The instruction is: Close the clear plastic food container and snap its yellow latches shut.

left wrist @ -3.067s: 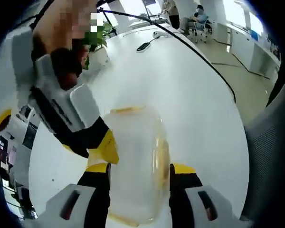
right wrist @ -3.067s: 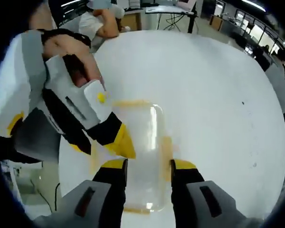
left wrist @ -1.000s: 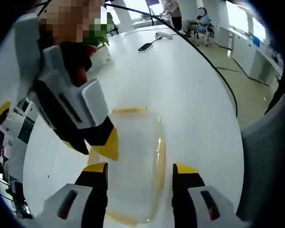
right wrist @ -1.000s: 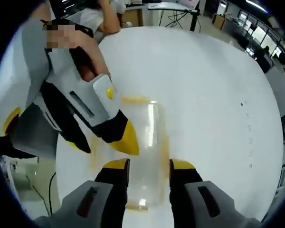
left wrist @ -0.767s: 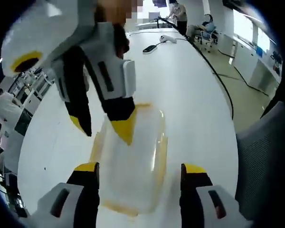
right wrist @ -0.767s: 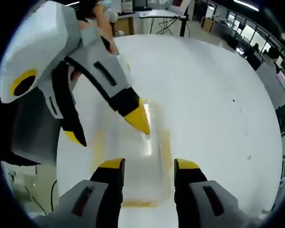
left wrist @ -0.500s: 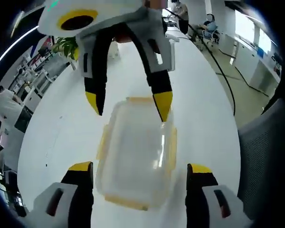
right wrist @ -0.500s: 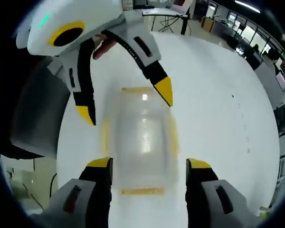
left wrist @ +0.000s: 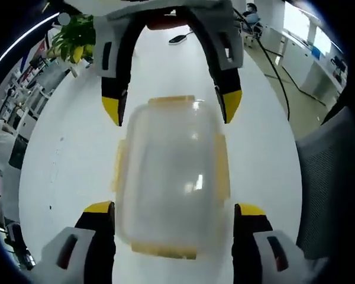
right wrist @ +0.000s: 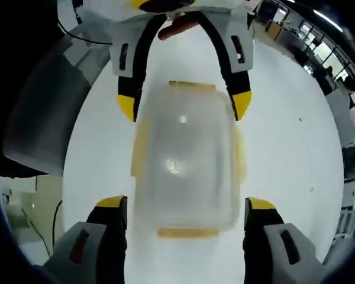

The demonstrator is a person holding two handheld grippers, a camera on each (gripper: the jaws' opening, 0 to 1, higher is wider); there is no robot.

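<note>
Two grippers facing off across the white table [left wrist: 65, 154], clear container [left wrist: 168, 177] lying flat between them, lid on, yellow latches [left wrist: 222, 171] around its rim, left gripper [left wrist: 173, 216] jaws spread wide, right gripper [right wrist: 185, 212] likewise, neither touching it.

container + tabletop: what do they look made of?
Container: looks like clear, slightly cloudy plastic; the table shows through it, with small light glints on the lid. Its latches look like opaque yellow plastic. Tabletop: smooth plain white, probably laminate or painted board; the look leaves that open.
</note>
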